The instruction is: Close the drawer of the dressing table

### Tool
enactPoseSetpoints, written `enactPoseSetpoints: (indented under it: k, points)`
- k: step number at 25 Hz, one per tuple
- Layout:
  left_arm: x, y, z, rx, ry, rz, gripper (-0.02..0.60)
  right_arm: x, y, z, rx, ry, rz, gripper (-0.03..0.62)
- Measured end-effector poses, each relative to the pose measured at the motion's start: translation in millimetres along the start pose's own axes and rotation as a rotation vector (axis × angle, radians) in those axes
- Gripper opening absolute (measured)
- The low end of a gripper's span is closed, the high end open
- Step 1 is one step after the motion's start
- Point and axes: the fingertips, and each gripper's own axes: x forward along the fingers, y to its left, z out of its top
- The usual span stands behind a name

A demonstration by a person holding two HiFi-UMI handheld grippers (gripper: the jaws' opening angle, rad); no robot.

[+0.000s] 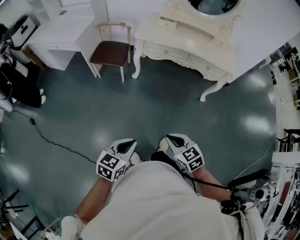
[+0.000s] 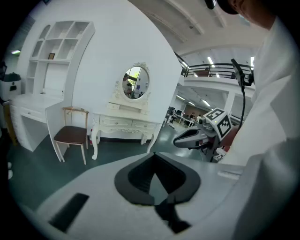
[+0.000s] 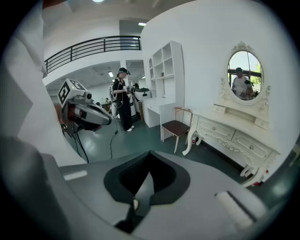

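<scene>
**Dressing desk (image 1: 187,54) ahead and to your right, well apart from both tongs**

Your left tongs (image 1: 128,144) and right tongs (image 1: 171,139) sit side by side close in front of you, above the floor (image 1: 154,108). Beyond them the dressing desk stands against the wall with the mirror (image 1: 213,5) on it. The chair (image 1: 111,51) is just left of it and the shelf desk (image 1: 61,42) further left. A person (image 1: 21,91) stands at far left, with a cable (image 1: 51,140) lying on the floor nearby.

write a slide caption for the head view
Standing back from the dressing table, a person holds left tongs and right tongs shut and empty; a chair stands beside it.
</scene>
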Motion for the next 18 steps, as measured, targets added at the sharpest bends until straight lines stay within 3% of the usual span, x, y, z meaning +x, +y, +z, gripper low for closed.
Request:
enactPoseSetpoints:
  k: [5,11,18]
  points:
    - [-2,-17,9,0.051,-0.018,-0.053,0.003,3,13,-1,0.009,0.012,-0.01,-0.003]
    - [-11,-15,-12,0.043,0.023,-0.076,0.003,3,25,-6,0.031,0.031,-0.029,-0.003]
    - [7,-1,-6,0.018,0.025,-0.08,0.003,1,-12,1,0.081,0.008,-0.081,-0.002]
